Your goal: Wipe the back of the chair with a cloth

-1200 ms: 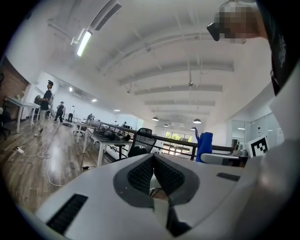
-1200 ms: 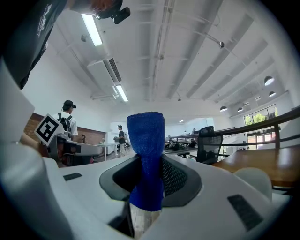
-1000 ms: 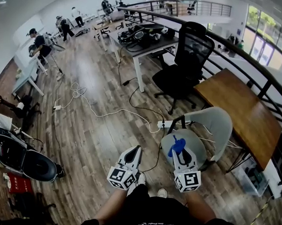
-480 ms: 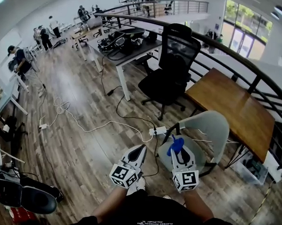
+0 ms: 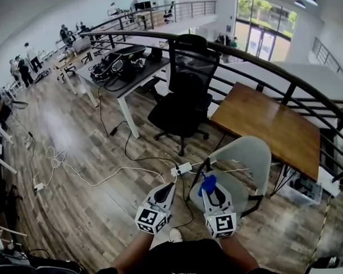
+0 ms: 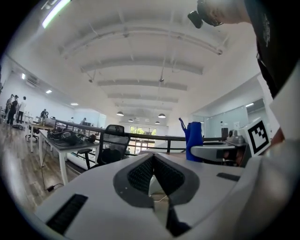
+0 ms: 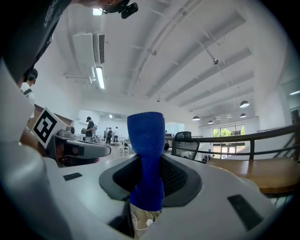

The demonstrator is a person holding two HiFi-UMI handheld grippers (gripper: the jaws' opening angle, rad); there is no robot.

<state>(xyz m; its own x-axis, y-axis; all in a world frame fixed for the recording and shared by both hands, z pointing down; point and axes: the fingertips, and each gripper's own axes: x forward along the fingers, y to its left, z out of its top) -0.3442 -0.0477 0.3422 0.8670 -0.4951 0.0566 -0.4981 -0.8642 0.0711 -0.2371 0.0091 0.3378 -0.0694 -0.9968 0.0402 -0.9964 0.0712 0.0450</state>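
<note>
Blue cloth clamped in right gripper jaws; left gripper jaws together, apparently empty. Chair back at 2 o'clock, untouched: reach over, press flat, wipe in overlapping strokes.

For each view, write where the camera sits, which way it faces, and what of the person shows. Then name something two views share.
Head view: on the head, facing steeply down at the grey chair; left gripper, right gripper, legs show.
Left gripper view: on the left gripper, facing along its shut jaws; dark clothing upper right.
Right gripper view: on the right gripper, facing along jaws clamped on the blue cloth; dark clothing upper left.
Shared: both gripper views show the black office chair.
</note>
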